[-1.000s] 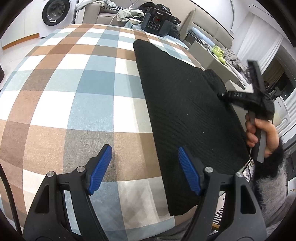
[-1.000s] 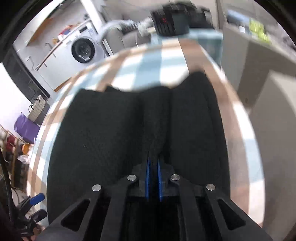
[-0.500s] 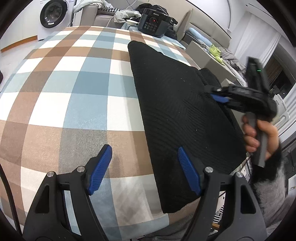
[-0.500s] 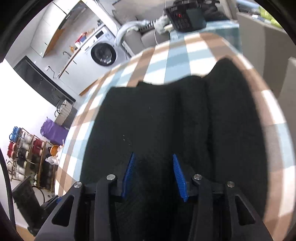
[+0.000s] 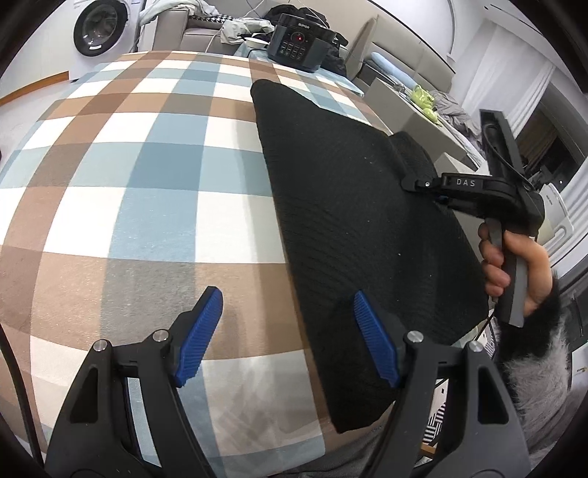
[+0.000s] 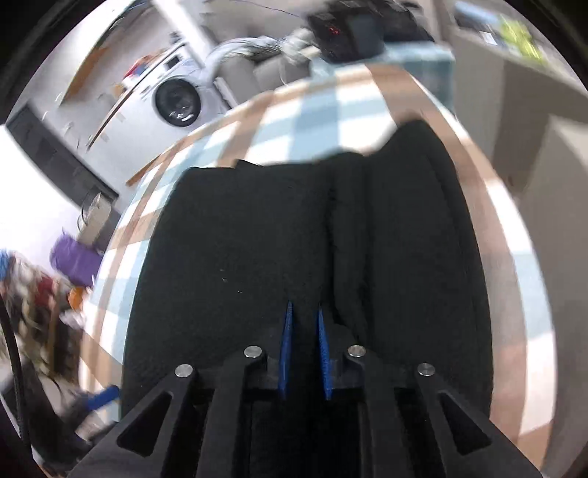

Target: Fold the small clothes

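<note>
Black ribbed knit garment point(image 5: 360, 220): laid flat along the right side of a counter covered by a brown, blue and white checked cloth point(image 5: 147, 191). Left gripper point(image 5: 286, 338): blue-padded fingers held wide apart, the right one over the garment's near edge, nothing gripped. Right gripper point(image 6: 304, 349): fingers nearly together, apparently pinching a fold of the garment, though the view is blurred. Black multicooker point(image 5: 299, 40) noted at the far end.

White washing machine point(image 5: 96, 31) stands beyond checked tablecloth point(image 5: 128, 191).
</note>
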Available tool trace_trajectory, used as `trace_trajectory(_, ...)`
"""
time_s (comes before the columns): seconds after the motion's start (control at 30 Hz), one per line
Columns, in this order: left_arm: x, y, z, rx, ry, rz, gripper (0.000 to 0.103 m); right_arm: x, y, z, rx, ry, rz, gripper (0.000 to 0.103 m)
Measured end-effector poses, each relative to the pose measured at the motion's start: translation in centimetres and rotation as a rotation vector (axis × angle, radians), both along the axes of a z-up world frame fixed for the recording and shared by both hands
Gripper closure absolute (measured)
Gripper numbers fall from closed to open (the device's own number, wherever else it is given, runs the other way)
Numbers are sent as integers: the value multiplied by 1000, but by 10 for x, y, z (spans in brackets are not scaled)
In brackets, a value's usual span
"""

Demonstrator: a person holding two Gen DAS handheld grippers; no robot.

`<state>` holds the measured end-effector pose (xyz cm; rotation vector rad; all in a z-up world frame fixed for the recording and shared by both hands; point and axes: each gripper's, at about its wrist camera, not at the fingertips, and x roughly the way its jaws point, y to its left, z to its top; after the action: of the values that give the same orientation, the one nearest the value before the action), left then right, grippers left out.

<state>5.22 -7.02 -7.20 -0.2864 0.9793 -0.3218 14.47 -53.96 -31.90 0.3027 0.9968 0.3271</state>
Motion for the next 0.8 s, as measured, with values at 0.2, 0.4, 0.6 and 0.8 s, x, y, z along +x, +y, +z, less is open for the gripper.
trace_trajectory(0.2,3,-7,-8,-9,17,-15,31,-71,-21,-2,197,-9,32,70)
trace_trajectory(0.4,8,-15,-12,27,10,-39,31,-138,-11,-18,168,-27,63,70)
trace_trajectory(0.6,3,-13,-5,65,-9,-34,31,-165,1,2,72,-165,86,96)
trace_trajectory(0.8,-12,-17,5,57,-27,-69,31,-156,-6,-20,12,-62,39,96)
